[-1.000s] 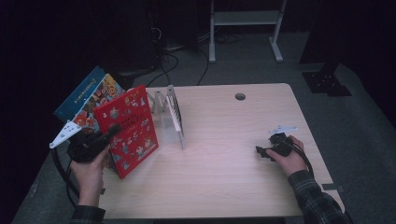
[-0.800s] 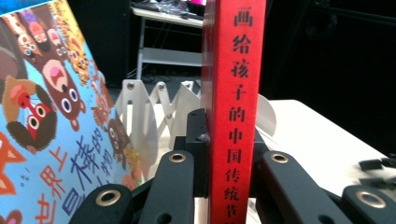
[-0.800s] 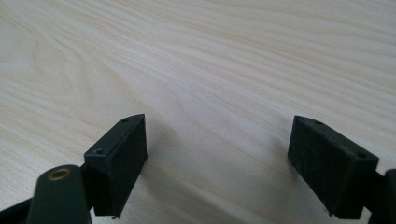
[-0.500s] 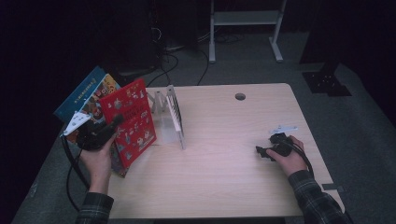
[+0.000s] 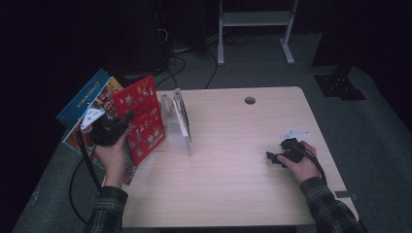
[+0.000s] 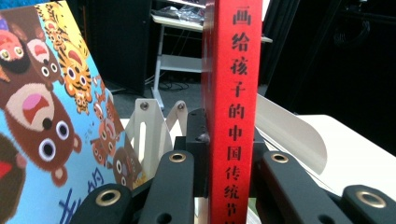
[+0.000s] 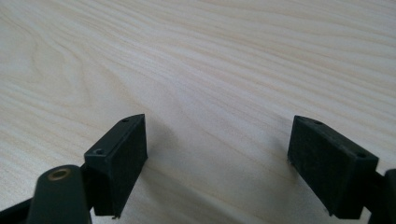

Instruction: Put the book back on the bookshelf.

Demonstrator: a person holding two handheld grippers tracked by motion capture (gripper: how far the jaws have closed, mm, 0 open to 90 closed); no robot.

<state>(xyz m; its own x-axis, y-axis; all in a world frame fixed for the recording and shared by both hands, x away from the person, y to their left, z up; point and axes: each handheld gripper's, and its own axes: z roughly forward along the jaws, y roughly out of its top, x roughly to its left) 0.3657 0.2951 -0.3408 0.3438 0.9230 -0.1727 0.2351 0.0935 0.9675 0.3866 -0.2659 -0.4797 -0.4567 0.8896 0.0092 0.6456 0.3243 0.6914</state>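
My left gripper (image 5: 115, 129) is shut on a red picture book (image 5: 141, 121), which it holds upright by the spine just left of a white wire book rack (image 5: 178, 118). In the left gripper view the red spine (image 6: 231, 112) with Chinese characters stands between my black jaws, and the rack (image 6: 150, 133) lies just behind. At the table's right side, my right gripper (image 5: 275, 158) rests on the wood in a hand. Its jaws (image 7: 217, 154) stand wide apart with nothing but bare tabletop between them.
A blue book (image 5: 81, 99) and a book with cartoon bears (image 6: 42, 116) lie over the table's left edge. The light wooden table (image 5: 233, 189) has a cable hole (image 5: 249, 100) at the back. Behind it are a white desk frame (image 5: 252, 19) and floor cables.
My left hand has carried the red book away from the front edge and to the right, closer to the rack, and stood it more upright. The right hand has not moved.
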